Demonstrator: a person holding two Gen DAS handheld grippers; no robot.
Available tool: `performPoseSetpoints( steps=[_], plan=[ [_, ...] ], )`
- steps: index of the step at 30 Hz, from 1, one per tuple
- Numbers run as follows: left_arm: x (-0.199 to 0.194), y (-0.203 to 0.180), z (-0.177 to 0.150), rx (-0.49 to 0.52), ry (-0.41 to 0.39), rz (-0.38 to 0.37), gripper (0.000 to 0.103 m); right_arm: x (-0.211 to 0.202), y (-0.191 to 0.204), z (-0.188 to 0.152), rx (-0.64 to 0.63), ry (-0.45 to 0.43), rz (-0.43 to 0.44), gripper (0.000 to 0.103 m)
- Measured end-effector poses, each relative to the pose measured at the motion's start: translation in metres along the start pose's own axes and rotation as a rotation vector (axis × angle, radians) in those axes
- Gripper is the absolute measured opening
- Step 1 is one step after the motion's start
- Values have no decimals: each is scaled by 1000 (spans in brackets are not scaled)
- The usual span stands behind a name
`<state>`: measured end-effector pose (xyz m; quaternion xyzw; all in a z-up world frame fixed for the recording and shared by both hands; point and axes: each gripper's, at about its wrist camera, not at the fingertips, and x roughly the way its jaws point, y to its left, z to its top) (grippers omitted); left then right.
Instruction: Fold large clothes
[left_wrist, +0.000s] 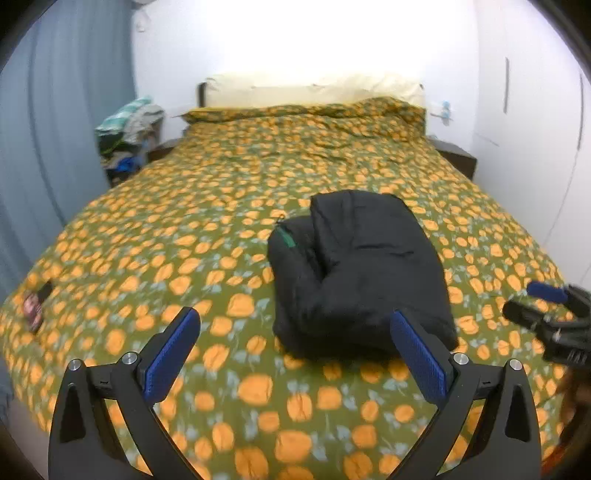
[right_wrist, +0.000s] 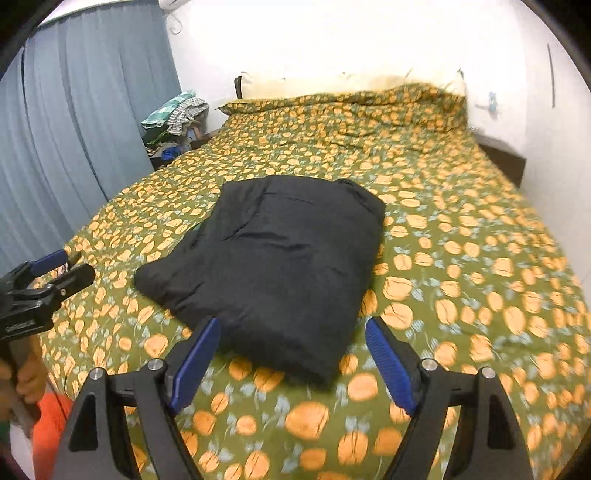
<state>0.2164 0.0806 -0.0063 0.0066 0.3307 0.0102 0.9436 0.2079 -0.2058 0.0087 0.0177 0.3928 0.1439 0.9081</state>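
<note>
Currently the black puffer jacket (right_wrist: 273, 266) lies folded mid-bed on the orange-print duvet (right_wrist: 461, 258), at 12 o'clock of both grippers. Left gripper (left_wrist: 295, 354) and right gripper (right_wrist: 291, 358): jaws apart, empty. I judge it soft, puffy, slippery, prob. springs open; I'd pinch near-edge layers together.

Matt black padded cloth jacket (right_wrist: 280, 258) (puffy), soft printed cotton-like bedcover (right_wrist: 461, 258), ribbed blue gripper pads (left_wrist: 171, 354).

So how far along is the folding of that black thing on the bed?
It looks essentially done: the black jacket lies as a compact folded bundle on the bedspread. Nothing is in hand; the left gripper and right gripper are both open and empty. At most, tidying remains.
</note>
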Motion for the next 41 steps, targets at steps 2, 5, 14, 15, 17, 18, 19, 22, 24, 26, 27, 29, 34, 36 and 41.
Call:
performPoseSetpoints(
  steps=[2,5,14,15,17,18,19,22,24,26,27,29,34,36,41],
  plan=[
    [-21,-9,-5,12,-24,39,102,-17,9,-10,1,-15,-23,83],
    [-47,-20,-11,51,-44,97,102,-39,22,-23,-14,-9,-74,83],
    [-80,-24,-21,2,-4,122,102,-87,44,-34,-16,-41,-143,83],
    [-82,-23,-22,-4,7,121,102,-92,47,-34,-24,-43,-145,83],
    [-86,-22,-26,-9,15,120,102,-99,55,-35,-42,-44,-153,83],
    [-88,-23,-27,-7,18,121,102,-104,57,-35,-50,-45,-156,83],
    [-91,-23,-29,-3,21,122,102,-106,60,-36,-54,-46,-154,83],
    [-100,-23,-33,4,22,121,102,-117,67,-38,-63,-50,-152,83],
    [-106,-23,-34,0,18,115,102,-122,72,-39,-71,-52,-155,83],
    [-110,-22,-34,-8,18,109,102,-127,76,-39,-81,-58,-155,83],
    [-111,-22,-34,-13,18,105,102,-128,79,-38,-86,-60,-157,83],
    [-113,-21,-34,-18,17,97,102,-132,82,-38,-96,-65,-158,83],
    [-116,-21,-35,-17,4,89,103,-136,85,-39,-104,-69,-170,83],
    [-117,-22,-36,-18,-3,86,103,-137,85,-40,-98,-69,-170,83],
    [-119,-23,-38,-17,-8,99,103,-139,85,-42,-94,-69,-166,83]
  ],
)
